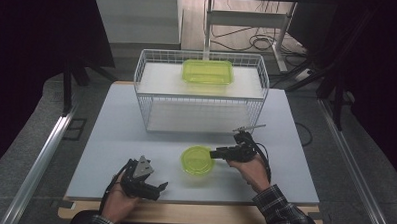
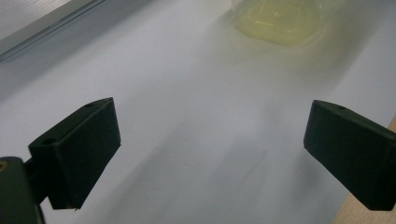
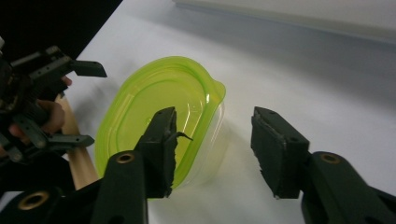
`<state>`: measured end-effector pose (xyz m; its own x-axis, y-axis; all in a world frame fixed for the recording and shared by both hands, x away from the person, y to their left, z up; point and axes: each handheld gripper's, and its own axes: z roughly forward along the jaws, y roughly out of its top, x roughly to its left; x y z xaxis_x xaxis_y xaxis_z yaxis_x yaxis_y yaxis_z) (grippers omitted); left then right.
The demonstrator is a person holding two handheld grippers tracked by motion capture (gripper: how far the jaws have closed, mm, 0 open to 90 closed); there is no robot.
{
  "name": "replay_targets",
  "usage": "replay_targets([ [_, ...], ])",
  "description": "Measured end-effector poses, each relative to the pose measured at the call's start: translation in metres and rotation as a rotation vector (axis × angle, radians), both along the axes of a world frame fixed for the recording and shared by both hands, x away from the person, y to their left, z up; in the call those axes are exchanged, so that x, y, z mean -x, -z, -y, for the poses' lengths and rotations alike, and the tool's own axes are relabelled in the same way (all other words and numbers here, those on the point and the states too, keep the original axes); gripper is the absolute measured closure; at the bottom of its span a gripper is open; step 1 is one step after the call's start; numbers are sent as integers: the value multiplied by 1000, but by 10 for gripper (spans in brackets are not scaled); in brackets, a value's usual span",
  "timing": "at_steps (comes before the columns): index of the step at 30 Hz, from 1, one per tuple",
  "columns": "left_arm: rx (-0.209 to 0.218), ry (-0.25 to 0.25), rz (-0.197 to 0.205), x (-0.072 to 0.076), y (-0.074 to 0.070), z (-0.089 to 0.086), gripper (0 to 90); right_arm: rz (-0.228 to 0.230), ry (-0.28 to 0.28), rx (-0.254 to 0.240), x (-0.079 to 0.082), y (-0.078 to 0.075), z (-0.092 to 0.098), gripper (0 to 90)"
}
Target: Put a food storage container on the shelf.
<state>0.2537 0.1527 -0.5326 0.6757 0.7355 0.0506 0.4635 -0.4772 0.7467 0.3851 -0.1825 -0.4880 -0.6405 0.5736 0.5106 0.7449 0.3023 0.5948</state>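
A round clear container with a lime-green lid (image 1: 197, 160) sits on the white table, front centre. My right gripper (image 1: 214, 154) is open at its right edge. In the right gripper view, one jaw hangs over the lid (image 3: 159, 102) and the other stands outside the container's wall, so the right gripper (image 3: 212, 149) straddles the rim without closing. My left gripper (image 1: 160, 188) is open near the front edge, left of the container and apart from it. The left gripper (image 2: 210, 144) holds nothing, and the container (image 2: 280, 21) lies blurred ahead of it.
A white wire basket (image 1: 143, 72) with a shelf stands at the back of the table. A green rectangular container (image 1: 208, 71) rests on that shelf. The table's wooden front edge (image 1: 193, 212) runs just behind the left gripper (image 3: 93, 105). Cables lie on the floor beyond.
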Motion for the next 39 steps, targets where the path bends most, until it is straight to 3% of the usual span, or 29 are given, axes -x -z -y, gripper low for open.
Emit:
replay_targets([
  [9, -8, 5, 1, 0, 0, 1, 38, -108, -7, -45, -7, 11, -4, 661],
  [16, -14, 6, 5, 1, 0, 1, 39, -193, -18, -87, -10, 11, -8, 804],
  [22, -15, 8, 7, 1, 0, 2, 40, -180, -35, -84, -7, 5, -10, 811],
  [27, -7, 2, 7, 1, -1, 1, 39, -168, -40, -111, -6, -3, -10, 811],
  [39, -4, 2, 9, 1, -1, 0, 39, -113, -20, -170, -9, -36, -1, 811],
])
